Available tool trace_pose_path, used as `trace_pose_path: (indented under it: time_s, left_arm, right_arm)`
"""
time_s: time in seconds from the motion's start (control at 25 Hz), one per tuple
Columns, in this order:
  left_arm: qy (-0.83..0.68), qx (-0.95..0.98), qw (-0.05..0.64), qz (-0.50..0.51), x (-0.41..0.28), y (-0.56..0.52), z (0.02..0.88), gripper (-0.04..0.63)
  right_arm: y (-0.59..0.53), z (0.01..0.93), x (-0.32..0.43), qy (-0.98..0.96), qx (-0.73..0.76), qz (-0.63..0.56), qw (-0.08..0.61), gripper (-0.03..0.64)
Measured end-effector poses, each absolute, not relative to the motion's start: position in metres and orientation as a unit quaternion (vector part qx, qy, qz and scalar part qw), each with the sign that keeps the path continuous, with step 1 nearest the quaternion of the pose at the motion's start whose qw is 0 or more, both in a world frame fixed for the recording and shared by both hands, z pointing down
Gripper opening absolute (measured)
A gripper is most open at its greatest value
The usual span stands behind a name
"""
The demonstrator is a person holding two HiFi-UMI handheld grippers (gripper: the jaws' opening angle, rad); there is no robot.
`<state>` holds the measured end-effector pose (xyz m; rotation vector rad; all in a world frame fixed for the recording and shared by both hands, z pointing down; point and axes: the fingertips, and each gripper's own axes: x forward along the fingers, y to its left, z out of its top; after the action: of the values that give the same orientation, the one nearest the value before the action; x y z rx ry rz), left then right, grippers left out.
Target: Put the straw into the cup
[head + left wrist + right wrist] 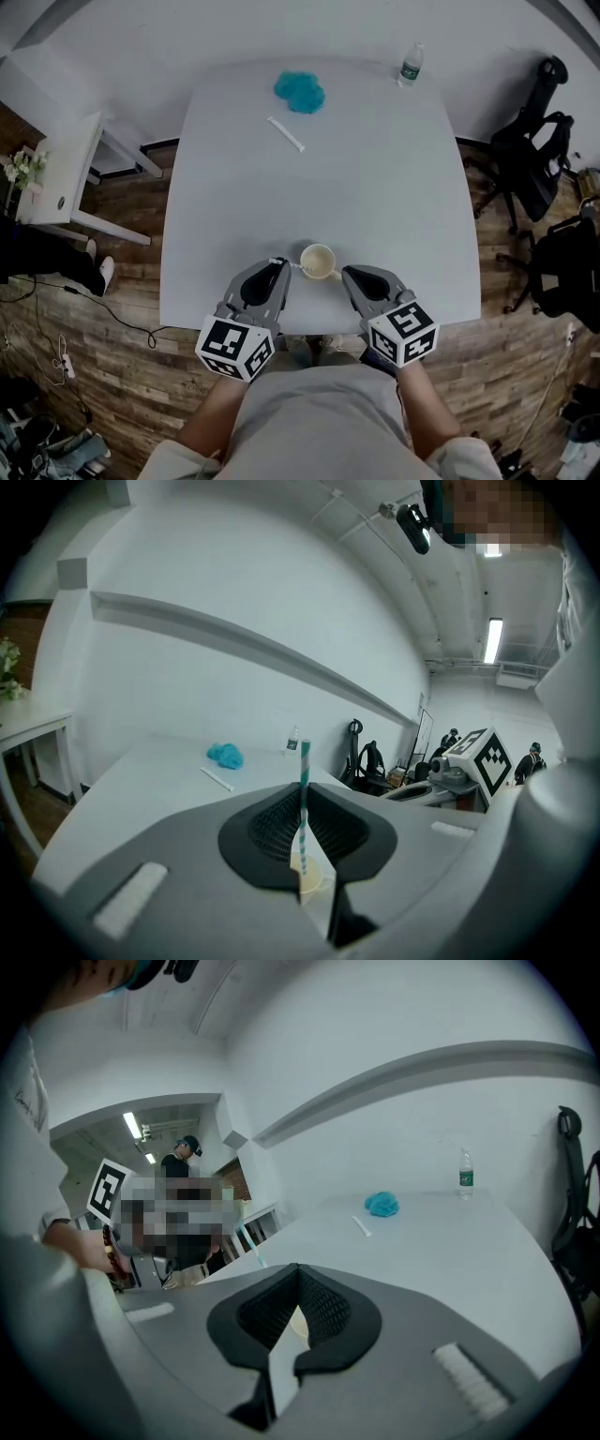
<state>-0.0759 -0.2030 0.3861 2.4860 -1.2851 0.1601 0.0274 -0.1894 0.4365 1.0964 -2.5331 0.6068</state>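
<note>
A cream cup [318, 262] stands near the table's front edge, between my two grippers. My left gripper [283, 265] is just left of it and is shut on a teal-and-white striped straw [303, 794]. The straw stands upright between the pads, with its lower end over the cup [306, 874]. My right gripper [345, 273] touches the cup's right rim. Its jaws are closed, with the cup's cream wall [296, 1320] between the pads. The straw [257, 1254] also shows in the right gripper view, at the left.
A white wrapped straw [285, 133] lies far back on the white table [394, 187], next to a crumpled blue object [300, 91]. A water bottle [410, 64] stands at the back right corner. Black chairs [534, 159] are to the right, and a white side table [66, 169] is to the left.
</note>
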Motion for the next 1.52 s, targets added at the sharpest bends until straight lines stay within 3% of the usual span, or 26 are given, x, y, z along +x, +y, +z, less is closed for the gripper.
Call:
trace_pose_path:
  time_s: [1.52]
  left_arm:
    - [-0.443, 0.851, 0.28, 0.028, -0.069, -0.245, 0.487, 0.043]
  right_arm:
    - [-0.19, 0.502, 0.049, -0.862, 0.39, 0.256, 0.199, 0.006]
